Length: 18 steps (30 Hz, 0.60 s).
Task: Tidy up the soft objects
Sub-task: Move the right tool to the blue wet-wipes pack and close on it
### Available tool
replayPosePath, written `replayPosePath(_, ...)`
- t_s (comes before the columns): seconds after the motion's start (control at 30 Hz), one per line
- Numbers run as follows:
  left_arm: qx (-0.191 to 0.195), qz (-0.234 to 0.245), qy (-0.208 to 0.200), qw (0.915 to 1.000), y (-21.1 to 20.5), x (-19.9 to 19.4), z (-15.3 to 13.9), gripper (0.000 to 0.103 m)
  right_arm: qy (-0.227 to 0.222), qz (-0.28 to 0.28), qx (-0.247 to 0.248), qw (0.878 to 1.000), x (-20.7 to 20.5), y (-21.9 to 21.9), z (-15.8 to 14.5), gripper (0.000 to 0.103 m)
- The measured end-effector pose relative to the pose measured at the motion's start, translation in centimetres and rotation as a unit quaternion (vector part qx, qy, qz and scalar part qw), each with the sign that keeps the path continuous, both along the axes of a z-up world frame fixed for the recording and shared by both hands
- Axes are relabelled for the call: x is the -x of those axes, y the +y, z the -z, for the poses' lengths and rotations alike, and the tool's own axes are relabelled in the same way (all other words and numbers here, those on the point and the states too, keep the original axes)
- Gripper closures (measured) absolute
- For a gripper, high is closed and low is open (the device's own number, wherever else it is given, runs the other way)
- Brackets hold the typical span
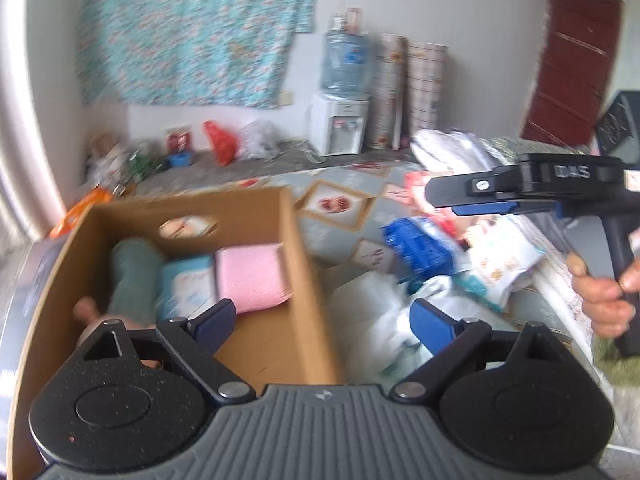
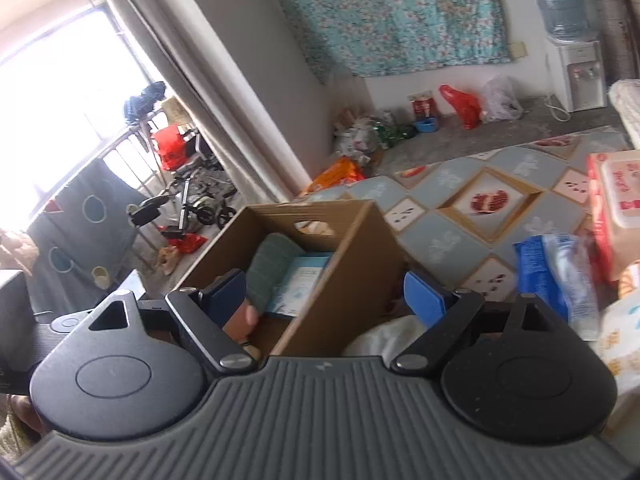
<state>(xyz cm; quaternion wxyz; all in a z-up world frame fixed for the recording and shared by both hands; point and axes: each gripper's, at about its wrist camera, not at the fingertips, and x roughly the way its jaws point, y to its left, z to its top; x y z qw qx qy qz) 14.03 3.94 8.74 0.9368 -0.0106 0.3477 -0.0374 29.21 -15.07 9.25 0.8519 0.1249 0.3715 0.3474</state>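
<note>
A cardboard box stands on the patterned mat. It holds a green rolled towel, a light blue pack and a pink folded cloth. My left gripper hovers open over the box's right wall, with nothing gripped. To the right lie a blue packet, a white plastic bag and printed white packs. A hand holds my right gripper above that pile. In its own view the right gripper is open astride the box, near the blue packet.
A red and white wipes pack lies at the right. A water dispenser, rolled mats and bags line the far wall. A dark red door is at the right. A stroller stands by the window.
</note>
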Motion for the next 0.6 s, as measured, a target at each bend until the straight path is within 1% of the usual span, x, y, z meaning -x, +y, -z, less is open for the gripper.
replayPosePath(0.13, -0.023, 0.035, 0.010, 0.9991, -3.8, -3.2, 0.4, 0.007, 0.027, 0.035, 0.060, 0.997, -3.2, -2.5, 1.7, 0.016)
replayPosePath(0.2, -0.035, 0.050, 0.017, 0.9980, -5.3, -4.8, 0.9, 0.007, 0.036, 0.043, 0.099, 0.993, -4.8, -2.5, 2.9, 0.016)
replayPosePath(0.3, -0.048, 0.063, 0.027, 0.9965, -6.9, -6.7, 2.0, 0.007, 0.036, 0.040, 0.170, 0.984, -7.3, -0.7, 4.9, 0.016)
replayPosePath(0.43, -0.047, 0.061, 0.048, 0.9959, -7.0, -8.2, 3.5, 0.008, 0.044, 0.040, 0.229, 0.972, -10.5, 1.9, 8.1, 0.016)
replayPosePath(0.53, -0.051, 0.048, 0.057, 0.9959, -6.0, -8.8, 4.1, 0.008, 0.050, 0.029, 0.258, 0.964, -12.3, 2.8, 10.0, 0.016)
replayPosePath(0.6, -0.055, 0.038, 0.059, 0.9960, -5.0, -9.0, 4.2, 0.008, 0.045, 0.024, 0.286, 0.957, -12.9, 3.4, 10.9, 0.016)
